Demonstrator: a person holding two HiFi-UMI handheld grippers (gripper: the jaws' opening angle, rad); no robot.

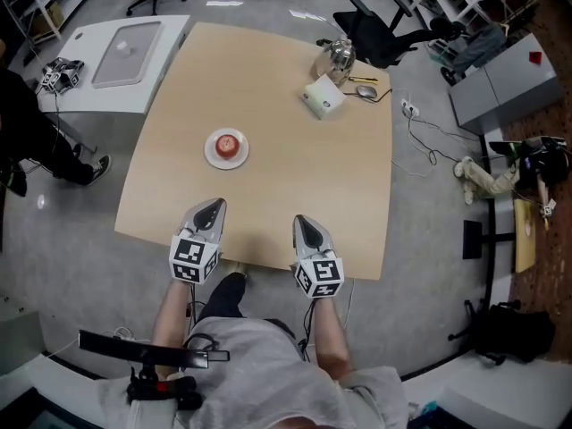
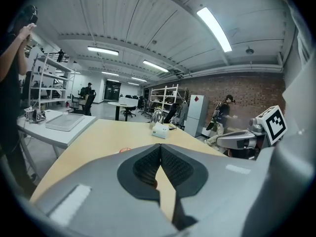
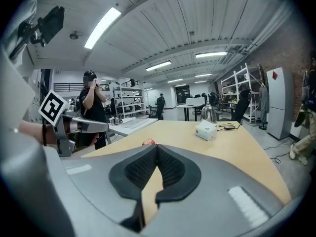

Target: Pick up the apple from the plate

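Hovering over the near edge of the table [image 1: 295,141], the left gripper [image 1: 213,208] and the right gripper [image 1: 304,223] both have their jaws pressed together on nothing. The apple [image 1: 228,144] lies ahead, well apart, alone on the white plate [image 1: 211,155].

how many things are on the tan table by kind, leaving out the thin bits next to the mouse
apple: 1
plate: 1
white box: 1
metal kettle: 1
mouse: 1
total: 5
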